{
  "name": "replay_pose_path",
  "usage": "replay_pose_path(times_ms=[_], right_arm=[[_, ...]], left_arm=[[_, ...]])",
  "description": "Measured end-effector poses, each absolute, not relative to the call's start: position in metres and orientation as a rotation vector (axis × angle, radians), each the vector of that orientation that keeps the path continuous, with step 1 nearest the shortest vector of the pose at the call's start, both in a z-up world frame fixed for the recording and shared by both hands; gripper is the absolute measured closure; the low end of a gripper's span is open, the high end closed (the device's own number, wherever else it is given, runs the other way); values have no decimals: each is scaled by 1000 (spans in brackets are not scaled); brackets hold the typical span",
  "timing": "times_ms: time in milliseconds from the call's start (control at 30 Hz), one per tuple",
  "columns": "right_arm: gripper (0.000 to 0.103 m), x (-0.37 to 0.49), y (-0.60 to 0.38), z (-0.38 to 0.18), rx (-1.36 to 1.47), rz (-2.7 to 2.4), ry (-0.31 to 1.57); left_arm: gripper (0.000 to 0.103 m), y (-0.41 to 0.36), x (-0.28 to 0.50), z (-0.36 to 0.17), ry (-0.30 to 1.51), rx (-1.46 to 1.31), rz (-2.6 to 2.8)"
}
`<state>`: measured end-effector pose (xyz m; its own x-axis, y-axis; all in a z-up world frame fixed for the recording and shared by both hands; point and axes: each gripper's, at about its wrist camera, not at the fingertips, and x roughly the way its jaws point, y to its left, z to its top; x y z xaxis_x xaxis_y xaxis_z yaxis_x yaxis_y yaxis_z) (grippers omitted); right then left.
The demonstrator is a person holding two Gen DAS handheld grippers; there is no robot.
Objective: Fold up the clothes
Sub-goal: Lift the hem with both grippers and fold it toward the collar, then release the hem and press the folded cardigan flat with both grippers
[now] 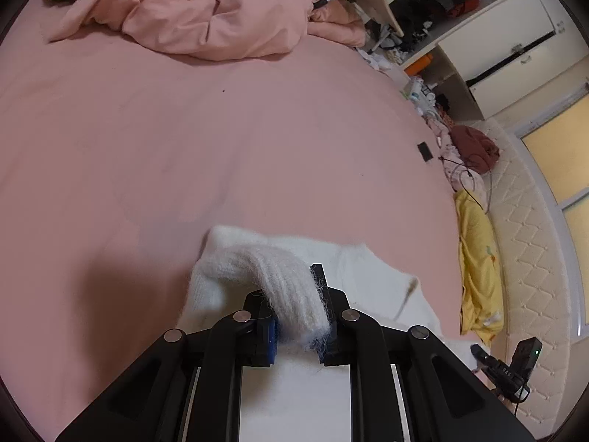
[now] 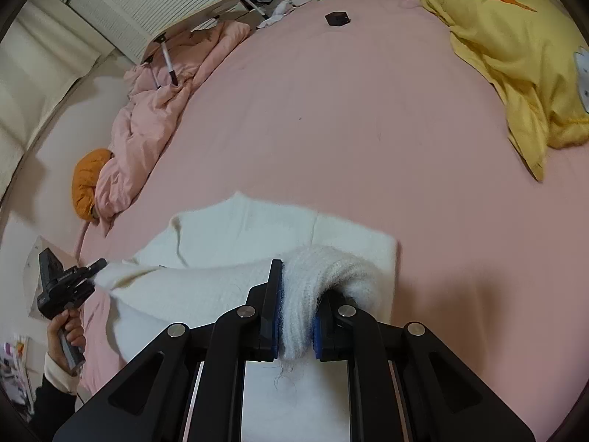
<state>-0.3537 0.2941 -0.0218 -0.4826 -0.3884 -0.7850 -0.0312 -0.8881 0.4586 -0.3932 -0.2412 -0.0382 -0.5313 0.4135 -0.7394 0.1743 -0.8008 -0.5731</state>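
A fuzzy white knit sweater (image 1: 368, 280) lies on the pink bed sheet (image 1: 221, 147). My left gripper (image 1: 299, 316) is shut on a ribbed cuff or hem of the sweater, lifted off the bed. My right gripper (image 2: 297, 316) is shut on another ribbed edge of the same sweater (image 2: 239, 239), also lifted. The left gripper also shows at the left edge of the right wrist view (image 2: 88, 269), pinching the sweater's far corner. The right gripper shows at the lower right of the left wrist view (image 1: 478, 353).
A crumpled pink duvet (image 1: 206, 11) lies at the far side of the bed with an orange pillow (image 2: 88, 180). A yellow pillow (image 2: 515, 55) lies at the bed's edge. A small black device (image 2: 338, 18) rests on the sheet. Cluttered shelves and a wardrobe stand beyond.
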Motion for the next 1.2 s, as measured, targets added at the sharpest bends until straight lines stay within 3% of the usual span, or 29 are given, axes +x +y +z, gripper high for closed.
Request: replay_pose_path(times_ms=[400, 500, 633, 733, 900, 1033, 1133, 1200], right_arm=[[90, -396, 311, -94, 1582, -2370, -850], [87, -402, 328, -109, 1560, -2253, -1090], [86, -404, 353, -130, 1526, -2043, -1434], [85, -401, 362, -142, 1480, -1919, -1610], [82, -393, 379, -156, 1369, -1737, -1859], [78, -387, 387, -162, 1250, -1652, -2017], [72, -378, 402, -167, 1128, -1584, -2165], [63, -372, 416, -152, 1119, -1765, -2147]], left_arm=[[85, -235, -430, -91, -958, -1577, 2430], [77, -237, -436, -91, -1013, -1605, 2383], [50, -248, -441, -92, -1248, -1584, 2253], [50, -260, -441, -86, -1338, -1559, 2254], [48, -277, -428, -60, -1219, -1531, 2467], [48, -271, -413, -28, -948, -1474, 2699], [36, -252, -392, -11, -727, -1416, 2795], [32, -237, -374, -8, -635, -1384, 2801]])
